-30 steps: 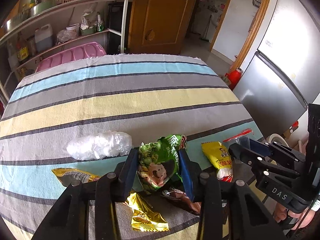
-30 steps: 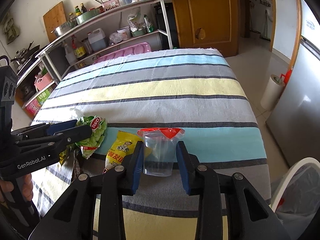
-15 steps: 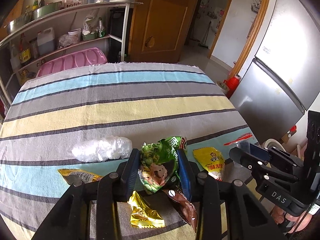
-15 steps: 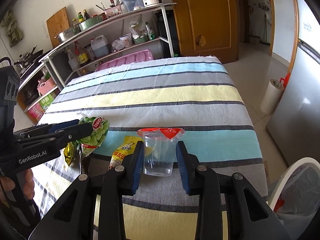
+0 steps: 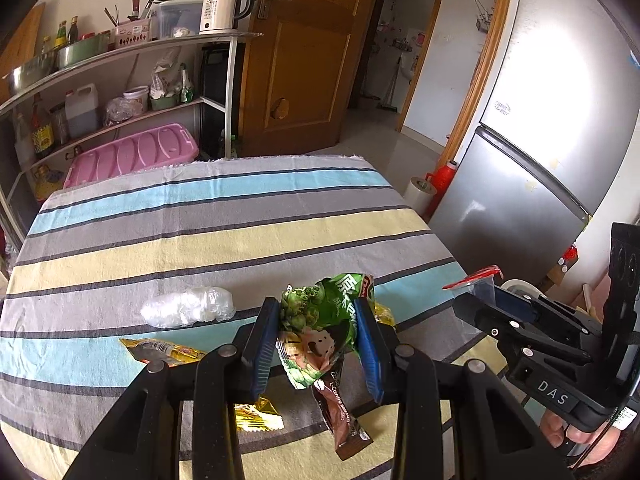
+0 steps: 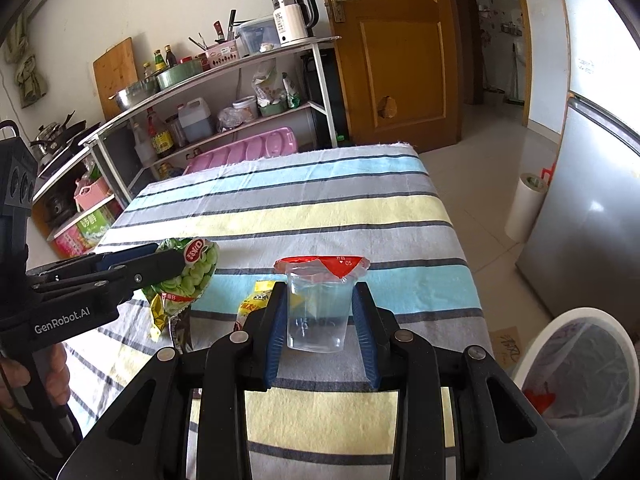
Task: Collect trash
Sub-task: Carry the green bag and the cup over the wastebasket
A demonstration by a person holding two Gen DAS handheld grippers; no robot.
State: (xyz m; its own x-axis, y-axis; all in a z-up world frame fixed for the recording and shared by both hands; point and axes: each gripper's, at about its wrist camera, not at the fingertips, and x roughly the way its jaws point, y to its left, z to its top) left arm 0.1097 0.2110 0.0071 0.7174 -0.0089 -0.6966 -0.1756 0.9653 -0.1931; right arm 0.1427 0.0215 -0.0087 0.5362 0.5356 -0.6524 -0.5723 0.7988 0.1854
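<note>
White kettle (image 5: 225, 6) on top shelf (image 5: 132, 46), pink tub (image 5: 132, 156) below, fridge (image 5: 540, 152) by door (image 5: 296, 60).

Glossy green foil wrapper (image 5: 324, 320) — clear smooth plastic cup (image 6: 318, 312) — matt woven tablecloth (image 5: 200, 232).

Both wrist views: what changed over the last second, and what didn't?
Both grippers rose off the table: the left gripper carrying the green snack bag, the right gripper the clear cup. Neither grip changed. The other wrappers and crumpled plastic stayed put.
</note>
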